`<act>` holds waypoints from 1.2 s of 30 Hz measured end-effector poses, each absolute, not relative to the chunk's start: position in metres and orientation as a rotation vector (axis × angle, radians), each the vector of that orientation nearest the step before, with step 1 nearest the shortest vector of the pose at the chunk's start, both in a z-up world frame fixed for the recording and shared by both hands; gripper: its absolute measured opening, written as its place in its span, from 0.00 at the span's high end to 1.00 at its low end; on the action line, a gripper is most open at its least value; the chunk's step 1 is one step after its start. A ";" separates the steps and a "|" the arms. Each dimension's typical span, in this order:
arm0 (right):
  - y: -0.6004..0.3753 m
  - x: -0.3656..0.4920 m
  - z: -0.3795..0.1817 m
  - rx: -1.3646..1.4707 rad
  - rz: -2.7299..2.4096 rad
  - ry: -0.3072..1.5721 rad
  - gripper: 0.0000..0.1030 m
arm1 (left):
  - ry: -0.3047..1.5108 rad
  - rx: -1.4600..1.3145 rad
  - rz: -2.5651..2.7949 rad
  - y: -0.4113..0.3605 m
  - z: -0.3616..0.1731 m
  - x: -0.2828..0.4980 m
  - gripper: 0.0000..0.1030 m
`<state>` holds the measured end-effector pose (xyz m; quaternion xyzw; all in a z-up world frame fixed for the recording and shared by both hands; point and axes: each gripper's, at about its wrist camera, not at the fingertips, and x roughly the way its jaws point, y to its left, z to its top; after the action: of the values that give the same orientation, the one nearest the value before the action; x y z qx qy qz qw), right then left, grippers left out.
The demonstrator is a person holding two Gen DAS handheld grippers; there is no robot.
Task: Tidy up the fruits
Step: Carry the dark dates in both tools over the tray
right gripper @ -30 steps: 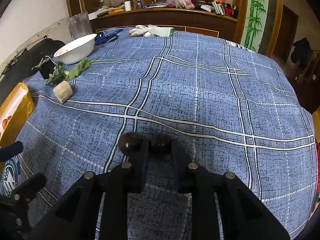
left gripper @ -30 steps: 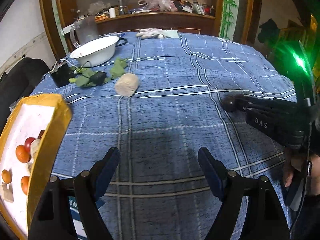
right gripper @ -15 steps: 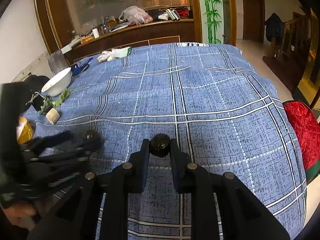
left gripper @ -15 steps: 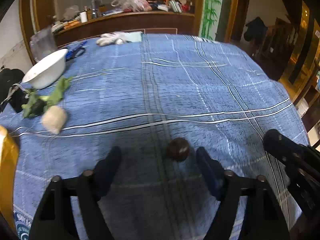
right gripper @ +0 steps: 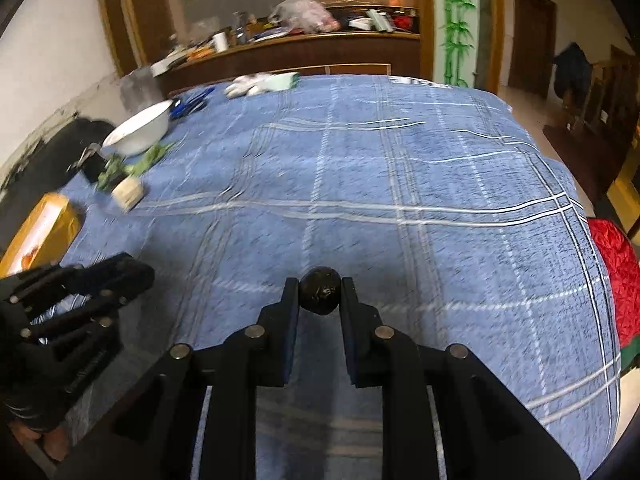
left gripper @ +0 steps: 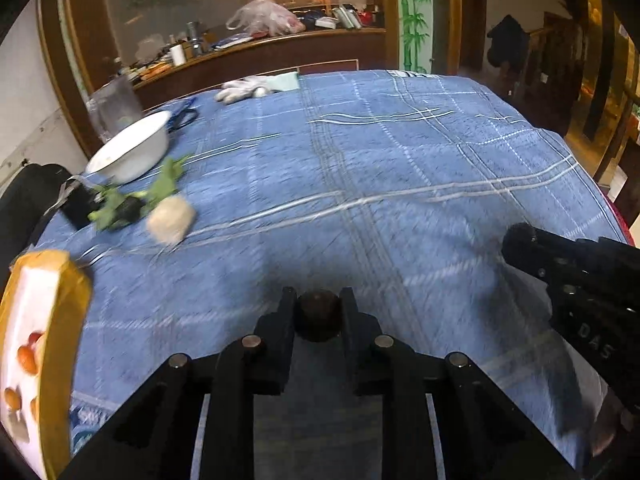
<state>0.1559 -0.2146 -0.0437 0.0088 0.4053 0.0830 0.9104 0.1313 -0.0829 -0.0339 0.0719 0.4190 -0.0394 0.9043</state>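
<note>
While the blue checked cloth [left gripper: 400,168] covers the whole table, a yellow box [left gripper: 60,312] sits at its far left edge, and inside it lie several orange and red fruits [left gripper: 27,356] on a white lining. Just beyond the box, a pale lump [left gripper: 171,220] rests on the cloth, touching green leaves [left gripper: 160,188] that trail toward a white bowl [left gripper: 132,152] farther back. A small black object [left gripper: 78,206] lies beside the leaves. At the far edge, white gloves [left gripper: 248,89] are heaped near a wooden counter [left gripper: 280,56] crowded with clutter.

In the left wrist view, the left gripper [left gripper: 319,312] pinches 1 dark round fruit [left gripper: 319,314] between its 2 fingers, held over the near middle of the cloth. To the right of it, the right gripper [right gripper: 320,296] clamps a second dark fruit [right gripper: 320,295] the same way, its fingers pressed against either side. Both views are smeared with motion blur. At the far right, a red quilted cloth [right gripper: 616,280] shows past the table's edge.
</note>
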 end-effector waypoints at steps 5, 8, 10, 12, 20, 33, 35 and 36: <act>-0.196 0.119 -0.040 0.017 0.191 0.831 0.80 | 0.869 0.084 -0.099 -0.054 -0.027 0.104 0.81; -0.193 0.095 -0.042 0.033 0.183 0.833 0.80 | 0.868 -0.010 -0.154 -0.028 -0.022 0.087 0.81; -0.190 0.082 -0.044 0.044 0.178 0.835 0.79 | 0.858 -0.037 -0.183 -0.016 -0.020 0.076 0.81; -0.185 0.072 -0.043 0.057 0.180 0.833 0.80 | 0.837 -0.051 -0.196 -0.007 -0.019 0.068 0.81; -0.150 0.048 -0.041 0.063 0.237 0.821 0.79 | 0.784 -0.117 -0.230 0.020 -0.012 0.036 0.81; -0.069 0.050 -0.030 -0.025 0.409 0.813 0.79 | 0.739 -0.098 0.090 0.090 0.004 0.003 0.81; -0.049 0.053 -0.024 -0.048 0.445 0.803 0.79 | 0.745 -0.103 0.156 0.108 0.005 0.002 0.81; -0.038 0.055 -0.021 -0.059 0.463 0.796 0.79 | 0.743 -0.107 0.189 0.118 0.006 0.001 0.81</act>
<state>0.0548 -0.0384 -0.0210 -0.0287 0.3842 0.2231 0.8954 0.0005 0.1177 0.0060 -0.0524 0.3624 0.0922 0.9260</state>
